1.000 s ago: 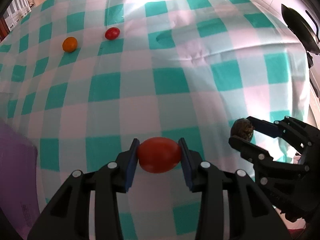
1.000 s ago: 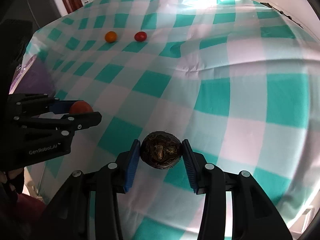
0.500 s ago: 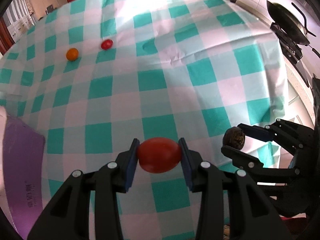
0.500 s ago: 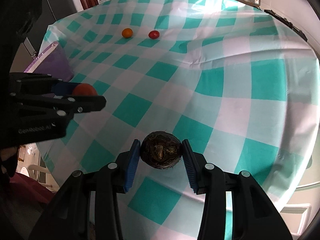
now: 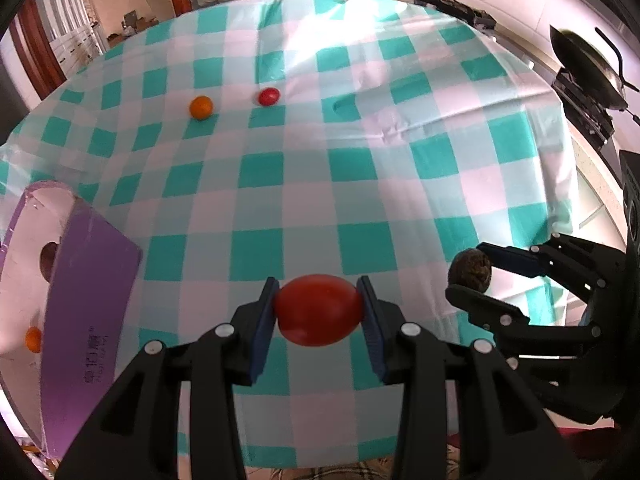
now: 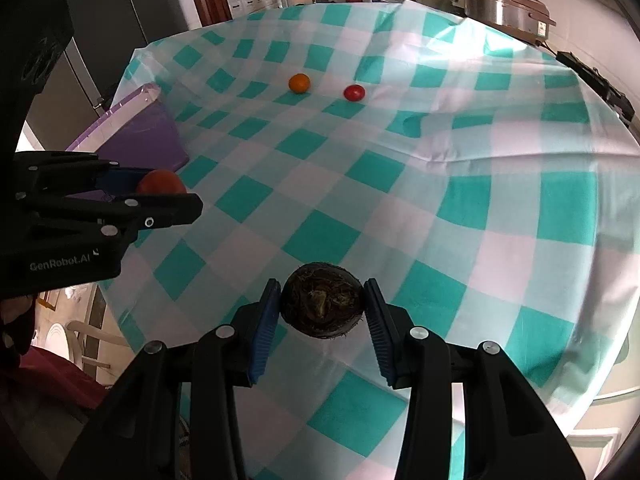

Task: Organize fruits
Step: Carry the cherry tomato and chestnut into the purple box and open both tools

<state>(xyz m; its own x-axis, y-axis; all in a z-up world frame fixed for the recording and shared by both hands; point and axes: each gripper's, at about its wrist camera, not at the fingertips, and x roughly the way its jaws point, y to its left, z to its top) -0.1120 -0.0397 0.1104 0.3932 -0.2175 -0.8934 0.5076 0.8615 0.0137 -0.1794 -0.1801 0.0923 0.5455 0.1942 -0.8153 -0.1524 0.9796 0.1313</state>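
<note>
A large red tomato (image 5: 319,310) is pinched between the blue pads of the left gripper (image 5: 319,312), both pads being pressed against its sides, and it is held above the checked tablecloth (image 5: 360,168). A dark, rough brown fruit (image 6: 322,306) is clamped in the same way by the right gripper (image 6: 322,307), its fibrous end being turned toward the camera. In the left wrist view the right gripper (image 5: 472,276) is seen to the right of the left one and slightly ahead of it, the brown fruit (image 5: 470,270) being shown at its tips. To the left of the left gripper, near the table edge, a purple box (image 5: 80,304) is seen; a small orange fruit (image 5: 33,339) and a dark round fruit (image 5: 50,258) are held inside it. Far ahead of both grippers, well apart from them, an orange fruit (image 5: 201,107) and a small red tomato (image 5: 268,97) are seen lying near each other on the cloth, the orange one to the left. Beyond the table's far edge a metal cooker (image 6: 504,4) is visible.
</note>
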